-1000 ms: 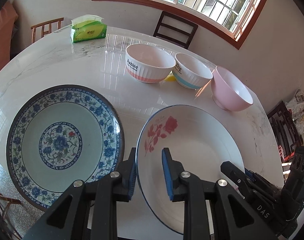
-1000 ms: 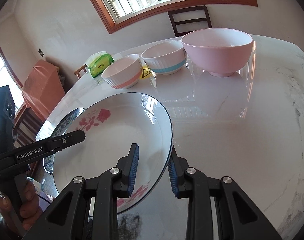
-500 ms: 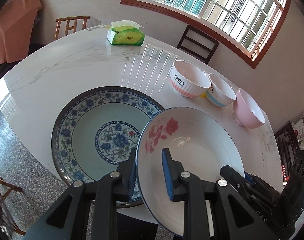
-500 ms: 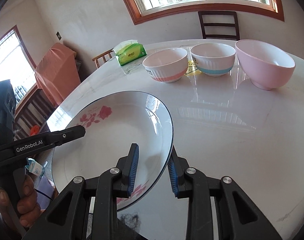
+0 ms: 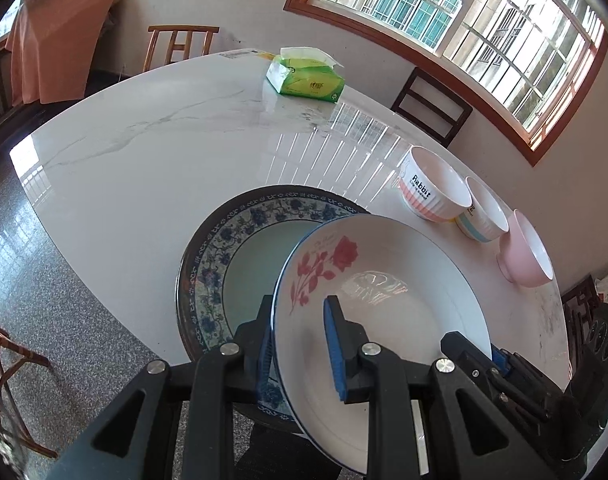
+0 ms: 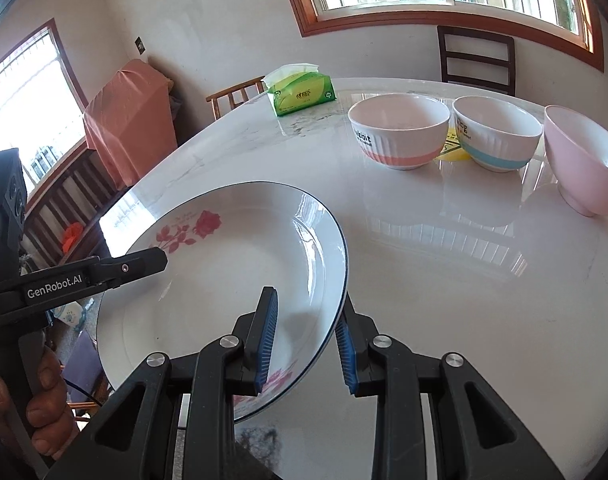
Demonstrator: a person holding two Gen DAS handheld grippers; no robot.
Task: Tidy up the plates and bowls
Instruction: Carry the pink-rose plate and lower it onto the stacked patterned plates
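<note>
- Well, both grippers have hold of the same dish — the white rose plate (image 5: 383, 304), lifted off the marble table (image 5: 152, 152) and tilted.
- The left gripper (image 5: 298, 344) pinches the plate's near rim, one blue pad under it and one on the inner face.
- The right gripper (image 6: 305, 340) clamps the opposite rim the same way, its jaws pressed onto the edge by the small pink flower print.
- From the left wrist view the rose plate hangs over the right part of the blue patterned plate (image 5: 224, 256), which lies flat at the table's near edge; whether the two touch I cannot tell.
- Farther along the table stand three bowls in a row: the pink-banded bowl (image 5: 433, 190), the blue-banded bowl (image 5: 483, 216) just beside it, and the plain pink bowl (image 5: 525, 256) at the end.
- A green tissue pack (image 5: 305, 78) sits at the far side, well apart from the crockery.
</note>
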